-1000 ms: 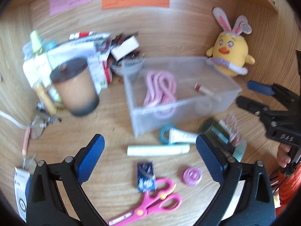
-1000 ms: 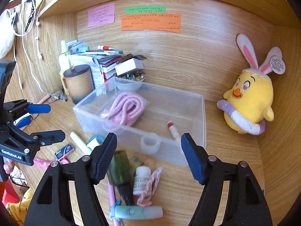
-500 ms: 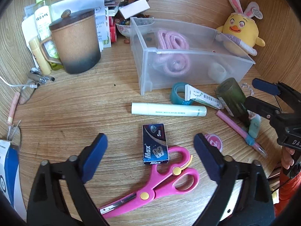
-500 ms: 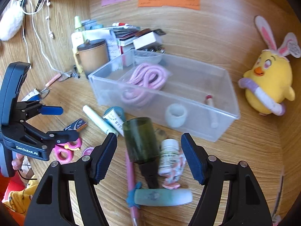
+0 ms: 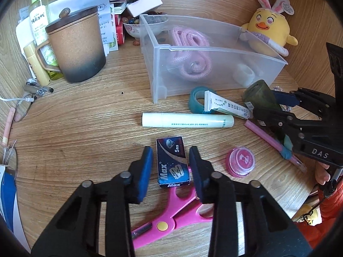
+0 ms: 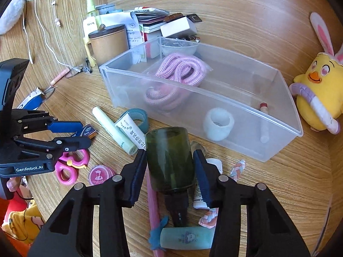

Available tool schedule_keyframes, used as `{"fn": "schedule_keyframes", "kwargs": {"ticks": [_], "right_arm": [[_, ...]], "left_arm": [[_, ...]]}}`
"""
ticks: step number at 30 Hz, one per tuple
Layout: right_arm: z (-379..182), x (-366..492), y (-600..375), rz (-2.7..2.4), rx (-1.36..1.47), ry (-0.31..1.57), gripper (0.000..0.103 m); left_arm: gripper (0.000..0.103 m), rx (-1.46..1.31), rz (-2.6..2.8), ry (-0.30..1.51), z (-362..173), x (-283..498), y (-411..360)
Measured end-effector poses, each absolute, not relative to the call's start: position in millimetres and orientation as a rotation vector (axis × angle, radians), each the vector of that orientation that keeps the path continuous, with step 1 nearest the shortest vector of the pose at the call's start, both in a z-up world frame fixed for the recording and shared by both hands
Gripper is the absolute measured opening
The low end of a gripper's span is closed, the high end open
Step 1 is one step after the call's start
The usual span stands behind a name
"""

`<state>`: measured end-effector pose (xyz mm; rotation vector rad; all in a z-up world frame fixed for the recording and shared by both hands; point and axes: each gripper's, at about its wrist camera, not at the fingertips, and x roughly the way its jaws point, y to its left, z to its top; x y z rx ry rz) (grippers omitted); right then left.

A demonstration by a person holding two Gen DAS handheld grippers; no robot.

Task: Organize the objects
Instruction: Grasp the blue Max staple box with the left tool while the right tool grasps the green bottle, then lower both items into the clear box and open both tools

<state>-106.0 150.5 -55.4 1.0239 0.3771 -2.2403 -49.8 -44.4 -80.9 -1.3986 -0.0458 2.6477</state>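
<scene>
Two jaws closing, blue box (image 5: 173,161), green bottle (image 6: 169,158), clutter around

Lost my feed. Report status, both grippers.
Left gripper closing around blue Max box, small gaps remain. Right gripper closing around green bottle. Clear bin unobstructed.

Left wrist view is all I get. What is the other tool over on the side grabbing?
Observer: A green bottle lying on its side. The right tool has just been closing its jaws, and the pads look pressed on it.
Operator: What's near its top that I can't see?
Observer: A pale green tube with a little cat picture on it.
Operator: Anything in the box besides the rope and white ring?
Observer: A stick with a red cap, at the end nearest the plush chick.
</scene>
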Motion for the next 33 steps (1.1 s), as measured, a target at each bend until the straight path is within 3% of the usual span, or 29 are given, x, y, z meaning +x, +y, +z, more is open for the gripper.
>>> {"fn": "schedule_keyframes", "kwargs": {"ticks": [19, 33], "right_arm": [[-5, -99, 179, -2.360, 0.837, 0.234, 0.039], [45, -124, 197, -2.477, 0.694, 0.154, 0.039]], "left_arm": [[0.027, -1.182, 2.762, -0.070, -28, -43, -46], [0.027, -1.008, 2.782, -0.039, 16, -90, -17]]}}
